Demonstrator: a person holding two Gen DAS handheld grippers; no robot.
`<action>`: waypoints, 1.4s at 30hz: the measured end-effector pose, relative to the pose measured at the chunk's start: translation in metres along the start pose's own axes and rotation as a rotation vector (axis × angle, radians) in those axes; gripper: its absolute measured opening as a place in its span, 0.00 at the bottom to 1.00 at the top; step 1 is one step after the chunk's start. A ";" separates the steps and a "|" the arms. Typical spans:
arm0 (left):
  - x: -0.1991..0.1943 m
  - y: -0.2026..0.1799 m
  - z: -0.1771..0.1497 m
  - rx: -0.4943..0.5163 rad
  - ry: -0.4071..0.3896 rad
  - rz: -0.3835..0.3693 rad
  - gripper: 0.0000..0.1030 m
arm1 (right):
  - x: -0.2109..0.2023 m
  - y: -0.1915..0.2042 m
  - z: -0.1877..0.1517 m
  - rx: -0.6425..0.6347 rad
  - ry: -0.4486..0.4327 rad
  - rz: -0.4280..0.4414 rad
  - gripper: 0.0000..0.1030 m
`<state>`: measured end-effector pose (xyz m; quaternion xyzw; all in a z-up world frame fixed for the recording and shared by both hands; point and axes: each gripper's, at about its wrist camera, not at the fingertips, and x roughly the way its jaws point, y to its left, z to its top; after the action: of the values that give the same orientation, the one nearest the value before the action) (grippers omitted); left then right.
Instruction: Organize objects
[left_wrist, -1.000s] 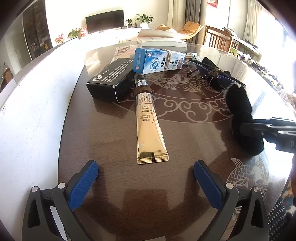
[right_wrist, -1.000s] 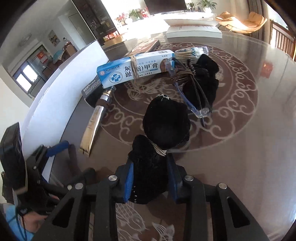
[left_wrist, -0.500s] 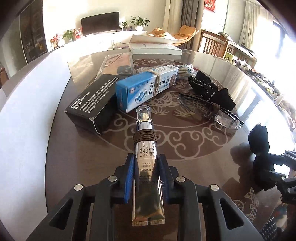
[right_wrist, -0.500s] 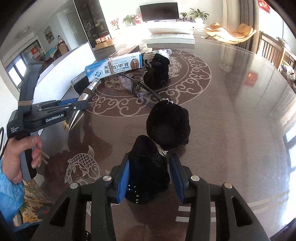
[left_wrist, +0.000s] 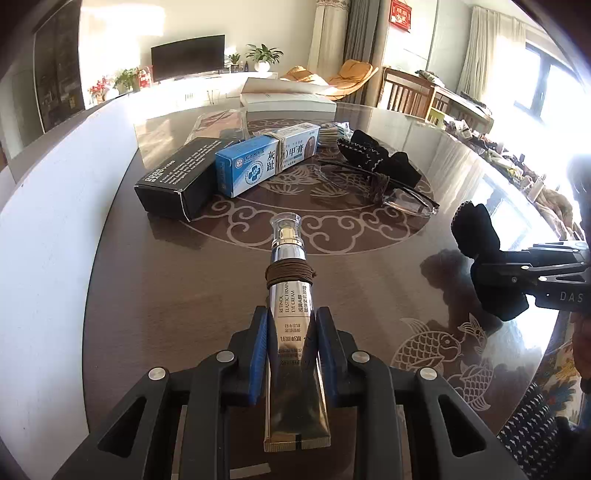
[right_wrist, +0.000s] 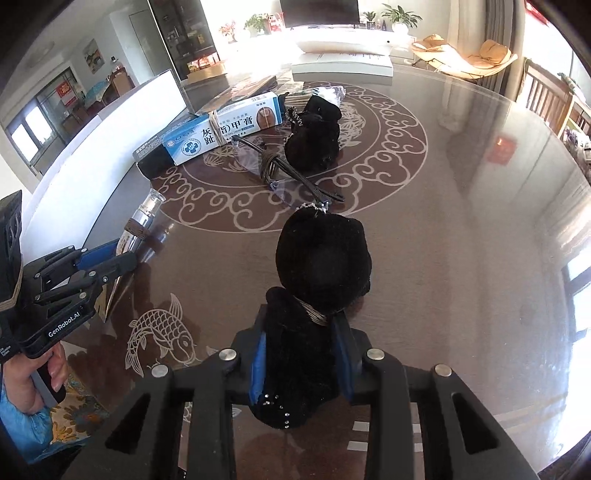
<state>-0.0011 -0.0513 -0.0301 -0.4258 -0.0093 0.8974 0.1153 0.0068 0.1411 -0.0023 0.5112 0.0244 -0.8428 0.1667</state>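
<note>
From the left wrist view, the left hand-held gripper (left_wrist: 291, 347) is clamped on the gold eye cream tube (left_wrist: 293, 325), its blue pads pressing the tube's sides while the clear cap end points forward over the dark patterned desk (left_wrist: 177, 280) (a brown cord is wound around the tube's neck). Beyond it lie a black box (left_wrist: 177, 182) and, touching its right side, a blue medicine box (left_wrist: 266, 164) tied with string. To the right of these, a pair of glasses (left_wrist: 384, 188) rests beside a black sock (left_wrist: 376, 160). At the right edge, the right hand-held gripper (left_wrist: 517, 273) holds a second black sock (left_wrist: 480, 243) above the desk. From the right wrist view, the right hand-held gripper (right_wrist: 301, 354) is closed on that black sock (right_wrist: 317, 273), which bulges forward between the blue pads. Ahead lie the glasses (right_wrist: 280, 170), the other black sock (right_wrist: 314, 136) and the blue medicine box (right_wrist: 221, 129). At the left, the left hand-held gripper (right_wrist: 107, 258) carries the eye cream tube (right_wrist: 142, 221).
</note>
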 end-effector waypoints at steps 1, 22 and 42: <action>-0.004 0.001 -0.002 -0.021 -0.020 -0.027 0.25 | -0.005 0.000 -0.002 -0.003 -0.006 0.000 0.30; -0.199 0.147 -0.009 -0.294 -0.355 0.145 0.25 | -0.071 0.230 0.078 -0.318 -0.171 0.438 0.30; -0.179 0.126 -0.011 -0.279 -0.293 0.255 0.87 | -0.008 0.162 0.021 -0.323 -0.236 0.179 0.95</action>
<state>0.0914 -0.2134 0.0850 -0.3005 -0.0959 0.9470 -0.0613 0.0422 -0.0139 0.0357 0.3758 0.0940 -0.8637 0.3224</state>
